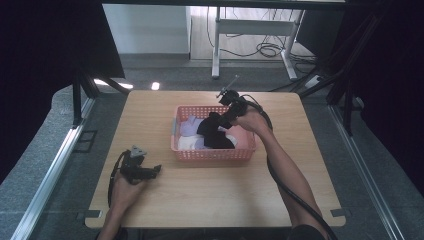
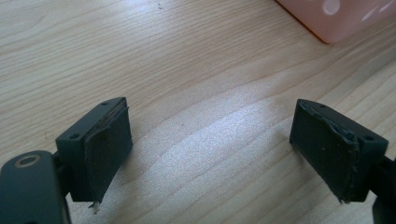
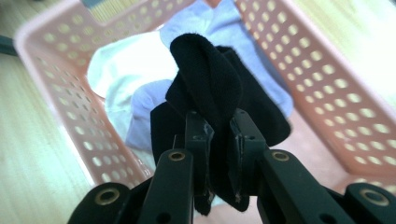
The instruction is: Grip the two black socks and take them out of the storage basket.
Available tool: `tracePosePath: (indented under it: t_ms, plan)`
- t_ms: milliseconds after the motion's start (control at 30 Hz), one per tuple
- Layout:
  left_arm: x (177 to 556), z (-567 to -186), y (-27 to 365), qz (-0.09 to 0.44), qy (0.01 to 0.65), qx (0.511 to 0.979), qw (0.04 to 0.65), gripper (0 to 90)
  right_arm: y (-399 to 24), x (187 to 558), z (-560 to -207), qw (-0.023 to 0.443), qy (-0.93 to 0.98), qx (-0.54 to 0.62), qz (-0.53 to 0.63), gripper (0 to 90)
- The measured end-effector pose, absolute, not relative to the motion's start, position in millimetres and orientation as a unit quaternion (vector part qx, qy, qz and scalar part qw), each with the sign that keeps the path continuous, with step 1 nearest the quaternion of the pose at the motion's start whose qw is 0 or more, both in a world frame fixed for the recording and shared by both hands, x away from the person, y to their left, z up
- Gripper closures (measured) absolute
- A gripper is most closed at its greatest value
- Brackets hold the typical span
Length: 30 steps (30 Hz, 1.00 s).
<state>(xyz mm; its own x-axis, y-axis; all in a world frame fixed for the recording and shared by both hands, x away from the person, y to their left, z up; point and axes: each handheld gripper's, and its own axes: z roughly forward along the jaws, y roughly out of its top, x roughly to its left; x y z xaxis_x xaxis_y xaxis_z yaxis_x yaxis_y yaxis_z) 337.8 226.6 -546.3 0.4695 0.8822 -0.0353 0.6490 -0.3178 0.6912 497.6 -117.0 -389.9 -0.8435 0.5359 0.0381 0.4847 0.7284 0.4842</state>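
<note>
A pink perforated basket (image 1: 212, 155) stands on the wooden table (image 1: 210, 200) and holds white, lilac and black pieces of cloth. My right gripper (image 1: 221, 121) hangs over the basket, shut on a black cloth (image 1: 212, 134) that dangles from it. In the right gripper view the jaws (image 3: 220, 135) pinch a fold of the black cloth (image 3: 210, 79) above a white cloth (image 3: 126, 65) and a lilac cloth (image 3: 205, 23) in the basket (image 3: 327, 84). My left gripper (image 1: 156, 170) rests low at the front left of the table, open, with bare wood between its pads (image 2: 210, 149).
A corner of the basket (image 2: 327, 18) lies ahead and to the right of the left gripper. Black curtains and metal frame legs flank the table. A desk frame with cables (image 1: 265, 47) stands on the floor behind it.
</note>
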Motion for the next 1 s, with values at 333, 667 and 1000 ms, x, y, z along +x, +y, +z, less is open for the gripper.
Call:
tracePosePath:
  t_ms: [333, 667, 1000]
  plan:
    - [338, -546, 227, 0.178, 0.483, 0.792, 0.327, 12.6, -131, 495, -347, 0.05, 0.921, 0.287, 0.26, 80.3]
    - [338, -546, 227, 0.177, 0.483, 0.793, 0.326, 12.7, -150, 489, -311, 0.051, 0.912, 0.296, 0.278, 80.5]
    - [338, -546, 227, 0.176, 0.483, 0.794, 0.324, 12.6, -172, 485, -277, 0.057, 0.904, 0.312, 0.287, 80.9]
